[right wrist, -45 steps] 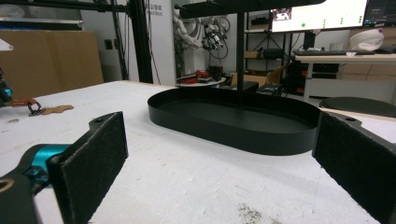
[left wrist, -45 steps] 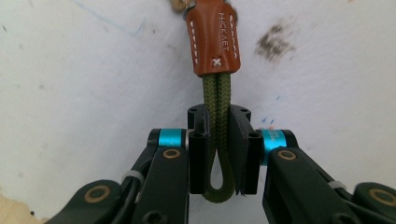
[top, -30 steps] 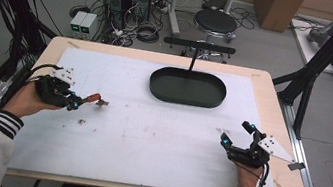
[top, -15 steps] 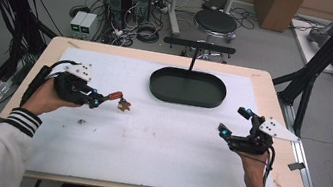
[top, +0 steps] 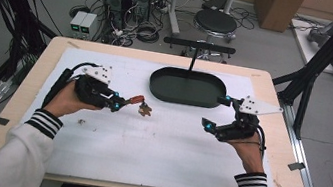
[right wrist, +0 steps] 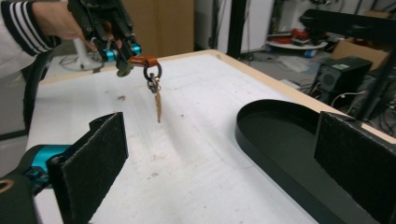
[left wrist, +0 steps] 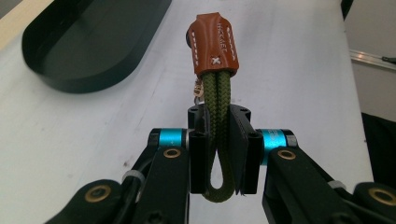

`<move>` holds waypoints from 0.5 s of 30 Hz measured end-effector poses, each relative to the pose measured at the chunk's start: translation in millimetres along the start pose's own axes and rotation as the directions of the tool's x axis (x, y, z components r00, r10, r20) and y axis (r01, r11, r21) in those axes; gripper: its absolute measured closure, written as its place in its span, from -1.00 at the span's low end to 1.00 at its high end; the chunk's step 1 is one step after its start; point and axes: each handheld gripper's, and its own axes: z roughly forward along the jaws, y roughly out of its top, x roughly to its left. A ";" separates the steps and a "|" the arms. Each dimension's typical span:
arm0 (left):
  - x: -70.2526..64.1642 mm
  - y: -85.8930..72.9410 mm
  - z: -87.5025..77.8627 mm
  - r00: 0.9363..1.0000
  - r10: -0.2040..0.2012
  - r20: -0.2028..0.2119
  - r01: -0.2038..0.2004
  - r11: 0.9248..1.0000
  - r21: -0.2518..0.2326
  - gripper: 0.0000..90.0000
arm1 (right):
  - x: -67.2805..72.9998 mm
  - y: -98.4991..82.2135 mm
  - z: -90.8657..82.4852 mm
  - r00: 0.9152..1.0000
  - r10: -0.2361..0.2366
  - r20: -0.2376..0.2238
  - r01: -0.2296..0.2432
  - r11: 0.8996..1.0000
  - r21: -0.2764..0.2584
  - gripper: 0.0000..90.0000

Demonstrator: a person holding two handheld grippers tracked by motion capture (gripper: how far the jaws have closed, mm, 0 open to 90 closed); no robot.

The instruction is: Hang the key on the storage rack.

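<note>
White-covered table, cluttered lab floor beyond—left gripper clamps an olive-cord, brown-leather keychain at nine o'clock, right gripper spread wide.

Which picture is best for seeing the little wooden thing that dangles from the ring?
The right gripper view: the wooden charm hangs clear below the metal ring, seen from the side above the table. In the high view the charm is a small brown blur. In the left gripper view the leather wrap held by the left gripper hides it.
</note>
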 end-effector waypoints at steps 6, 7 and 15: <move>-5.8 10.9 14.4 0.999 0.013 0.044 -0.012 1.000 -0.018 0.75 | -0.6 14.2 15.2 0.997 -0.009 -0.082 0.013 0.999 0.040 -0.95; -6.7 12.3 16.9 0.999 0.014 0.049 -0.013 1.000 -0.019 0.75 | -0.2 16.5 17.9 0.995 -0.019 -0.096 0.024 0.998 0.050 -0.95; -13.0 22.8 31.1 0.996 0.037 0.080 -0.035 0.999 -0.016 0.75 | 4.2 33.6 41.1 0.980 -0.074 -0.182 0.099 0.987 0.130 -0.94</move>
